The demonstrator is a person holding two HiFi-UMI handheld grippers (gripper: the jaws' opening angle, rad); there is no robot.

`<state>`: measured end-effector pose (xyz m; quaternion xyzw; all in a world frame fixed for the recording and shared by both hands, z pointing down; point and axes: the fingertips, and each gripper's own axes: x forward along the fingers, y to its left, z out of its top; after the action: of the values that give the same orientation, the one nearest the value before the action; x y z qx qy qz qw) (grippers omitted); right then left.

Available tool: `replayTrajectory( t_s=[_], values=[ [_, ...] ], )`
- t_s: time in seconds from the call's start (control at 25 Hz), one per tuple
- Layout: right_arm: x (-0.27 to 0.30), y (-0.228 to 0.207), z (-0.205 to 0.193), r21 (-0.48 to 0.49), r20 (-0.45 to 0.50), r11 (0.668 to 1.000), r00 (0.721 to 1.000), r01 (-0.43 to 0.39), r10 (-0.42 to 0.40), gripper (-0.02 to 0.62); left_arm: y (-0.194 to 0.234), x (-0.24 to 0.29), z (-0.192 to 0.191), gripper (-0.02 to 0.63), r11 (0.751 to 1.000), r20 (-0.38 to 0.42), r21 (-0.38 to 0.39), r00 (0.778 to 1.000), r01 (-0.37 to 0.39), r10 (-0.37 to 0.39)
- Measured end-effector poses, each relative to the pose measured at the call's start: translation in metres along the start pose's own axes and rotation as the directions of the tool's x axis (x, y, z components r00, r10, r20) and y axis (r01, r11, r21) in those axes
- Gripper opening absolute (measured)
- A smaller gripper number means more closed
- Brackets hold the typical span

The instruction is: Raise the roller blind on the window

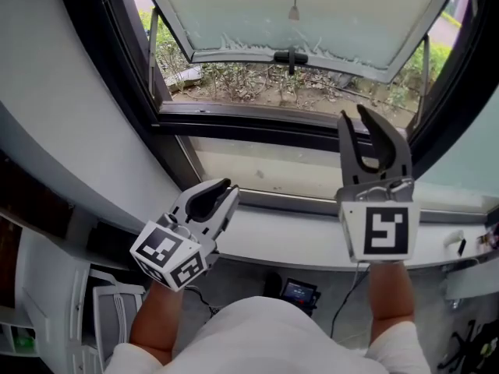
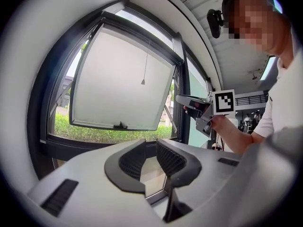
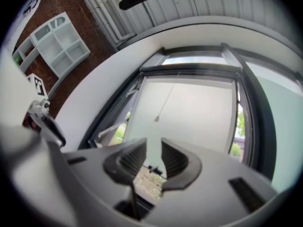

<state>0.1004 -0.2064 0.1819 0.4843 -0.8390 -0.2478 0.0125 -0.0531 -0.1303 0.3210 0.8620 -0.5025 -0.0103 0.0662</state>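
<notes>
The window sash tilts outward, covered by the pale roller blind (image 1: 312,14) (image 2: 123,79) (image 3: 189,117). Its thin pull cord ends in a small cone weight (image 1: 294,12) (image 2: 142,82) (image 3: 155,119). A dark handle (image 1: 290,56) sits on the sash's bottom bar. My right gripper (image 1: 366,131) (image 3: 154,148) is raised in front of the window, below the sash, open with nothing between its jaws. My left gripper (image 1: 226,192) (image 2: 150,150) hovers lower, over the sill at the left, also open and empty. Neither touches the cord or blind.
A white window sill (image 1: 296,240) runs below the dark frame (image 1: 234,119). Shrubs (image 1: 257,80) and bare ground lie outside. A white shelf unit (image 3: 59,44) hangs on a brick wall. A white rack (image 1: 109,310) and a small device (image 1: 299,291) stand on the floor.
</notes>
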Motion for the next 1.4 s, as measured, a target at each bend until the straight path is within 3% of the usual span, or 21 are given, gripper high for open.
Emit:
replayTrajectory(
  t_s=[0.44,0.84,1.4],
  values=[
    [-0.053,0.058,-0.010,0.007,-0.136,1.000,0.991,0.022,-0.020,0.103,-0.009,-0.056,-0.019,0.083,0.996,-0.014,-0.046,0.997,0.073,-0.074],
    [-0.083,0.085,-0.023,0.010,-0.219,0.999,0.975,0.043,-0.040,0.103,-0.015,-0.082,-0.023,0.083,0.991,-0.006,-0.062,0.993,0.116,-0.117],
    [-0.133,0.138,-0.053,0.108,-0.351,0.992,0.936,0.068,-0.026,0.101,-0.025,-0.126,-0.042,0.083,0.982,-0.025,-0.099,0.986,0.160,-0.163]
  ],
)
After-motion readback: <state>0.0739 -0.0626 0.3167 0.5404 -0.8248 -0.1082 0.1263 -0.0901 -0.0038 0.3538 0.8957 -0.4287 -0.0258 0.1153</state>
